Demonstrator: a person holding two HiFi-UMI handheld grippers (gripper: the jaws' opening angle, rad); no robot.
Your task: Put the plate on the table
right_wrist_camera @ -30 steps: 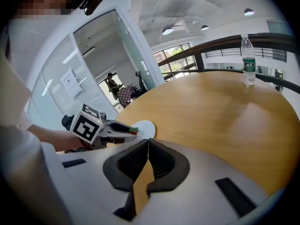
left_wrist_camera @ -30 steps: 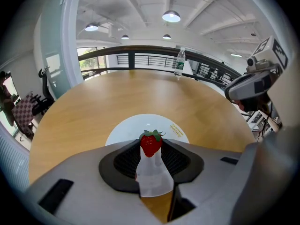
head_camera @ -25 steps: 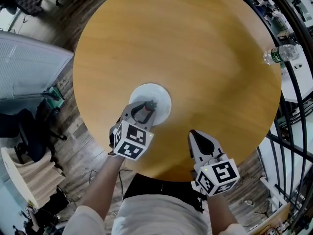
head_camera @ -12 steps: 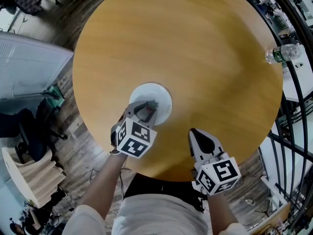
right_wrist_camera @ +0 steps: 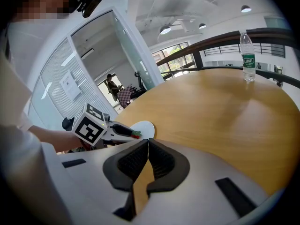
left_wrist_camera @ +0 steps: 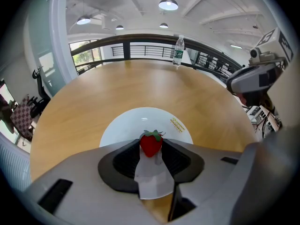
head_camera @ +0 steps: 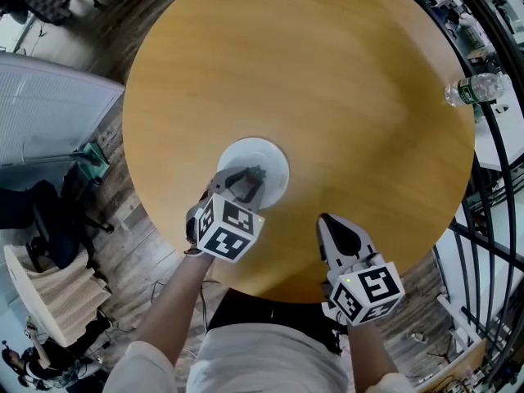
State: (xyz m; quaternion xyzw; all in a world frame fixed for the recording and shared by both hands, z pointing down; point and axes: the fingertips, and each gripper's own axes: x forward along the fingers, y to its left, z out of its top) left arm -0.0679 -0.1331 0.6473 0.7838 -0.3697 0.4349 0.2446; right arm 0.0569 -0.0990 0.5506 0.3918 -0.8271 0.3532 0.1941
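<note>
A white plate (head_camera: 270, 155) (left_wrist_camera: 136, 123) lies flat on the round wooden table (head_camera: 327, 80), near its front-left edge. My left gripper (head_camera: 248, 178) (left_wrist_camera: 151, 146) hovers over the plate's near rim. A red strawberry (left_wrist_camera: 151, 143) (head_camera: 255, 173) with a green top sits pinched between its fingertips, and the jaws are opening slightly. My right gripper (head_camera: 326, 223) (right_wrist_camera: 148, 140) rests at the table's front edge, to the right of the plate. It is shut, its tips meet and hold nothing.
A clear water bottle (head_camera: 473, 88) (left_wrist_camera: 178, 50) (right_wrist_camera: 247, 57) with a green label stands at the table's far right edge. A black railing curves behind it. Office chairs and wooden flooring lie left of the table.
My left gripper has edged slightly forward and right over the plate, still carrying the strawberry. The plate and the right gripper have stayed put.
</note>
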